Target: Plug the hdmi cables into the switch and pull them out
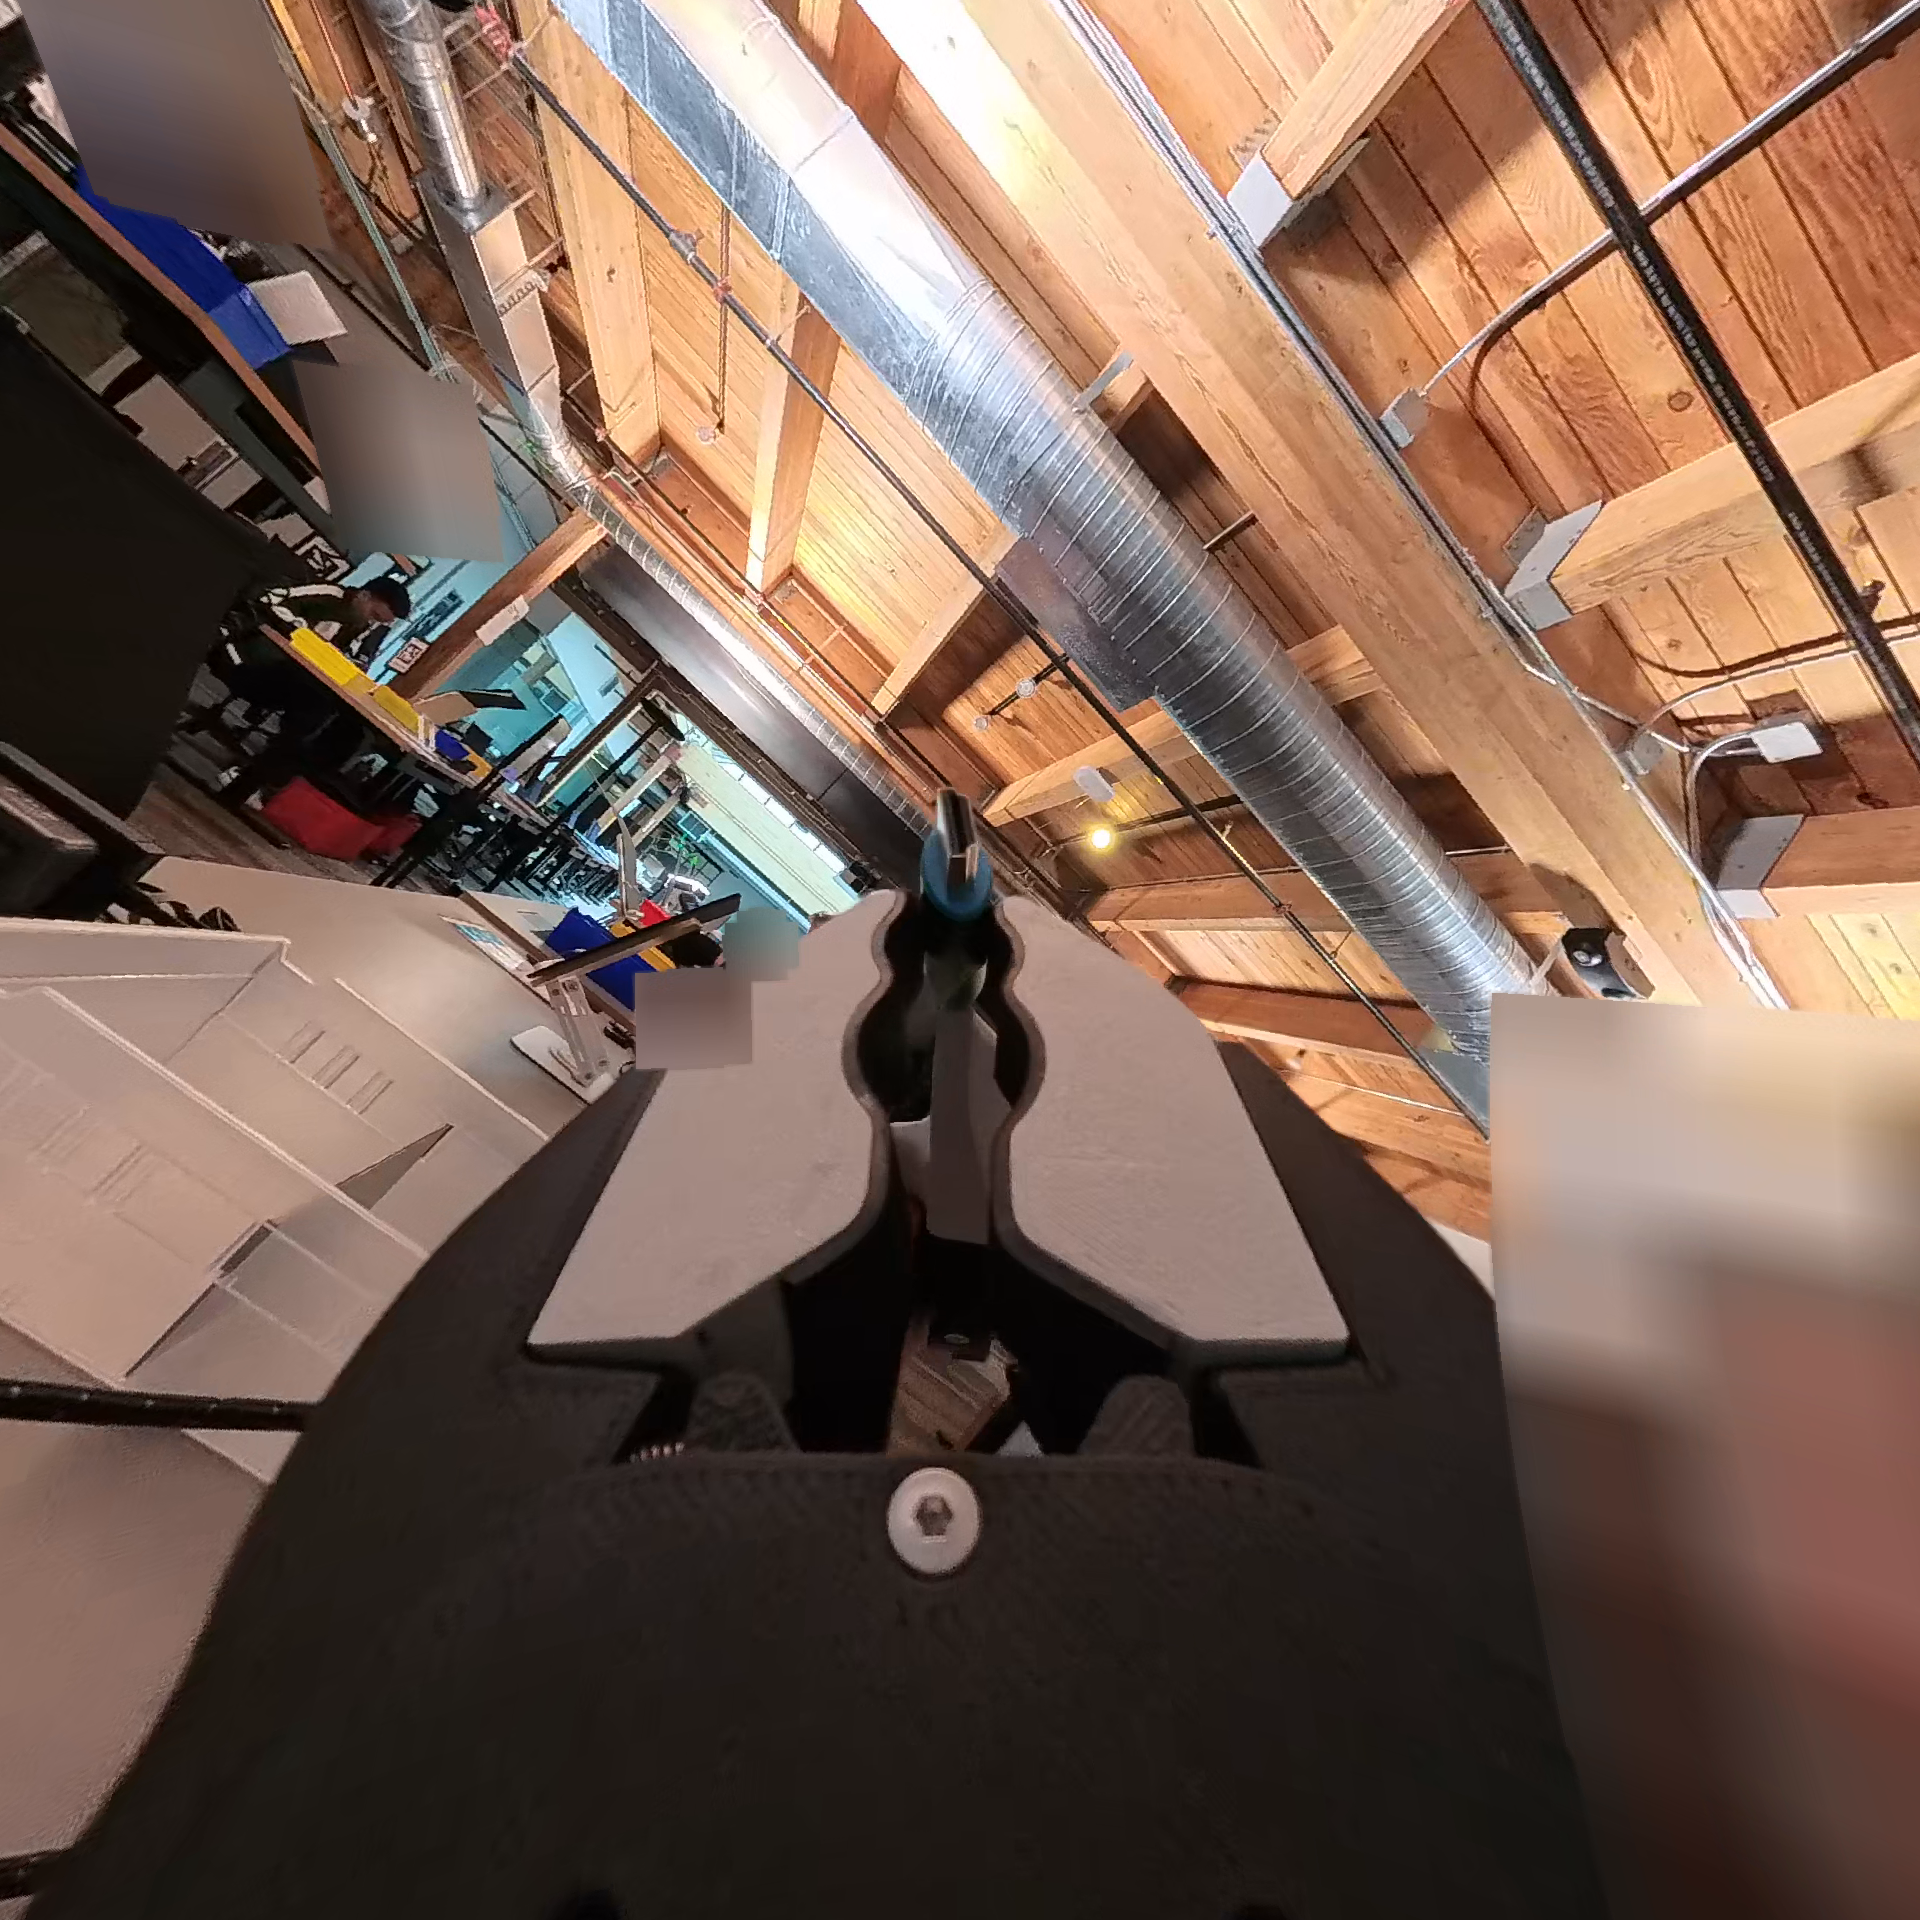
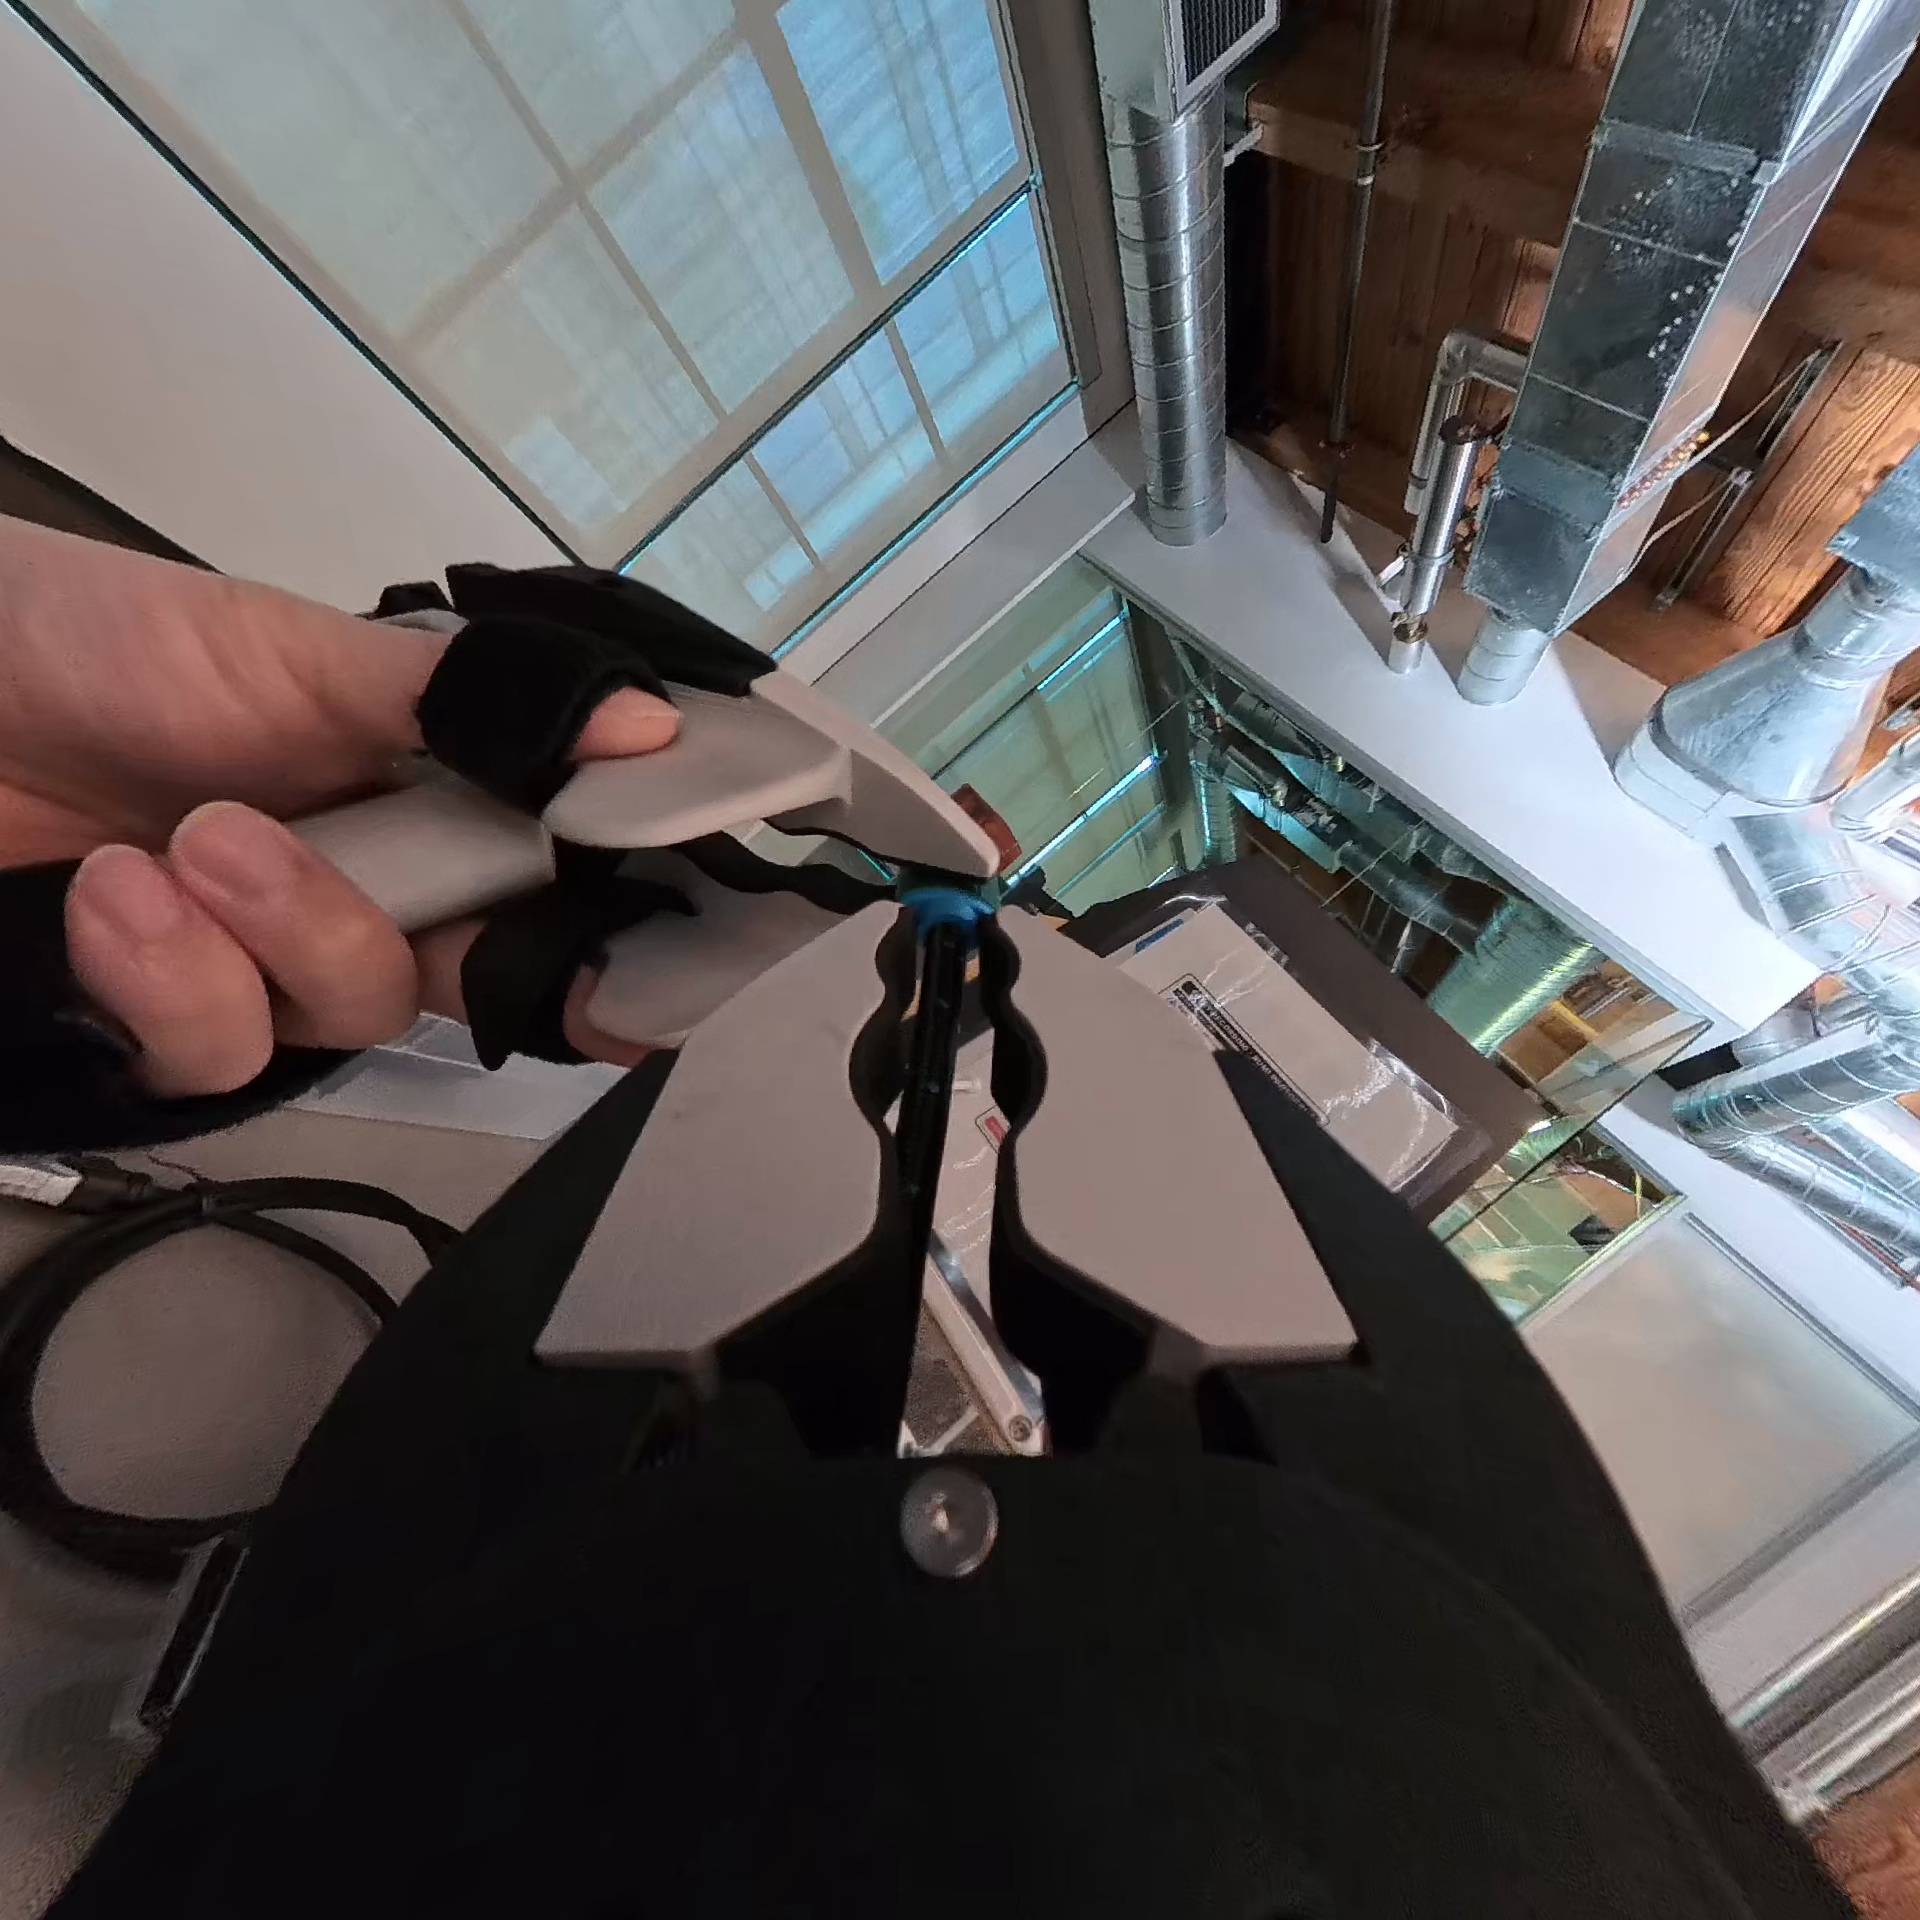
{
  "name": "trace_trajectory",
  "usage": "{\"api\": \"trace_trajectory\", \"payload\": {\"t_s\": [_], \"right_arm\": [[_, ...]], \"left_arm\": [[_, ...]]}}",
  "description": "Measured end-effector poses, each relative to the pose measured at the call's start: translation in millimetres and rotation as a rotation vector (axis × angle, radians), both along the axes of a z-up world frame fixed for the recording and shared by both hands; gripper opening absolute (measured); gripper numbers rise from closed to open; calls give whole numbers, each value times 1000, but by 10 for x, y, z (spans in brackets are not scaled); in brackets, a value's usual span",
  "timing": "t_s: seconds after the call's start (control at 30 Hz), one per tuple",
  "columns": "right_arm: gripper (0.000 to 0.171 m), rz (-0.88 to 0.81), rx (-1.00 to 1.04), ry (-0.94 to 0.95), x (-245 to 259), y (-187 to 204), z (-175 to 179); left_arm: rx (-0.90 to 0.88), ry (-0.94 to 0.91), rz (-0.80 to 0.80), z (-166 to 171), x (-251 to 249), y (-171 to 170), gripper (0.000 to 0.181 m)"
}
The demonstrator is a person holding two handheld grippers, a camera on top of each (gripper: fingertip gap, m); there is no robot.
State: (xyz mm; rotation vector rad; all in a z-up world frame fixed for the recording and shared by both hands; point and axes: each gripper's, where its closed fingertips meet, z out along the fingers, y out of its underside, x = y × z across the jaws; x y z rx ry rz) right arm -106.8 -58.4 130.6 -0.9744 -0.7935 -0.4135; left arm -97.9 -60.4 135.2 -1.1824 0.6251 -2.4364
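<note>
In the left wrist view my left gripper point(image 1: 951, 906) is shut on an HDMI cable plug point(image 1: 954, 847) with a blue collar. The plug's metal tip sticks out past the fingertips and points up at the ceiling. In the right wrist view my right gripper point(image 2: 943, 920) is shut on a black HDMI cable point(image 2: 928, 1081) just below its blue collar point(image 2: 940, 906). The left gripper point(image 2: 935, 885) comes in from the left in that view, and its fingertips meet the same blue collar. The switch is not in view.
A hand in a black fingerless glove point(image 2: 520, 707) holds the left gripper. A loose black cable point(image 2: 208, 1226) loops at the lower left. Both views point up at wooden beams and a silver duct point(image 1: 1143, 540). White shelving point(image 1: 208, 1091) stands at the left.
</note>
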Motion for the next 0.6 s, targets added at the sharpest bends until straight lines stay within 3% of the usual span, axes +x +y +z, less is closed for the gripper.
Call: {"api": "trace_trajectory", "payload": {"t_s": [0.6], "right_arm": [[12,44,-83,62,16,-12,-25]], "left_arm": [[-5,-28,40,-22,12,-17,12]]}}
